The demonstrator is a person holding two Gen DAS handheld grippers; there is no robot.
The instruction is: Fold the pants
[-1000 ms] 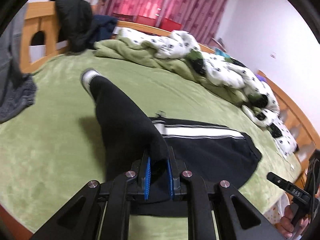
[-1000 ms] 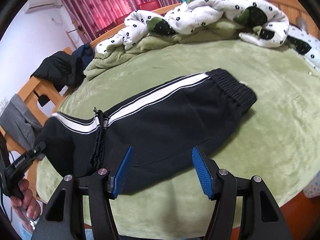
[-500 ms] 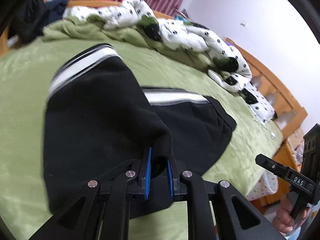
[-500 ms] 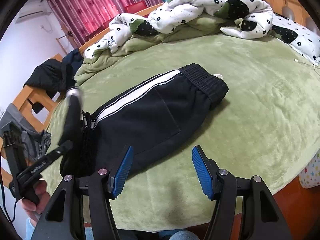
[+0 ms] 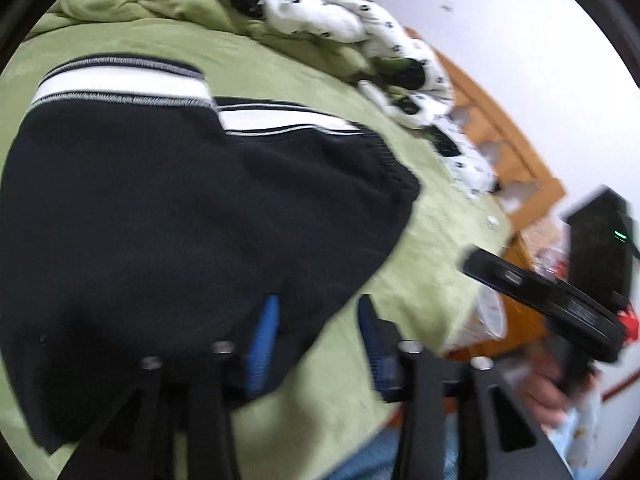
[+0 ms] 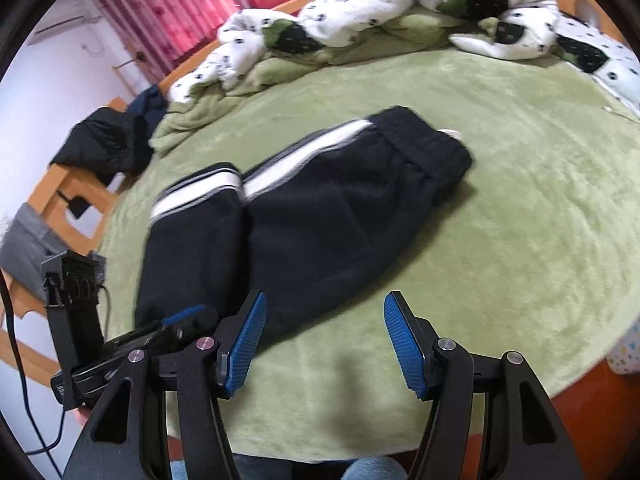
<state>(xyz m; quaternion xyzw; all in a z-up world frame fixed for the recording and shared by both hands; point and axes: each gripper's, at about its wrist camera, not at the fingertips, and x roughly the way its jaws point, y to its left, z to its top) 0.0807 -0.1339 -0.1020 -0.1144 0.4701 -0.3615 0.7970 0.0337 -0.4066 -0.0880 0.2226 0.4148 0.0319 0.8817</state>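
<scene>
Your two grippers, the left gripper (image 5: 316,344) and the right gripper (image 6: 324,344), are matte black frames with ribbed blue pads, silver screws (one trailing a black cable), above your blue jeans (image 6: 372,470).

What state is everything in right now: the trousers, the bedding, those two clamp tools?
Pants: lying on the bed, leg end folded over the upper part, not yet a compact fold.
Left gripper: jaws opening, pants edge between them, no longer pinched.
Right gripper: open, empty, above the green blanket.
Spotted quilt: crumpled in a heap at the far side.
Curtains: drawn.
</scene>
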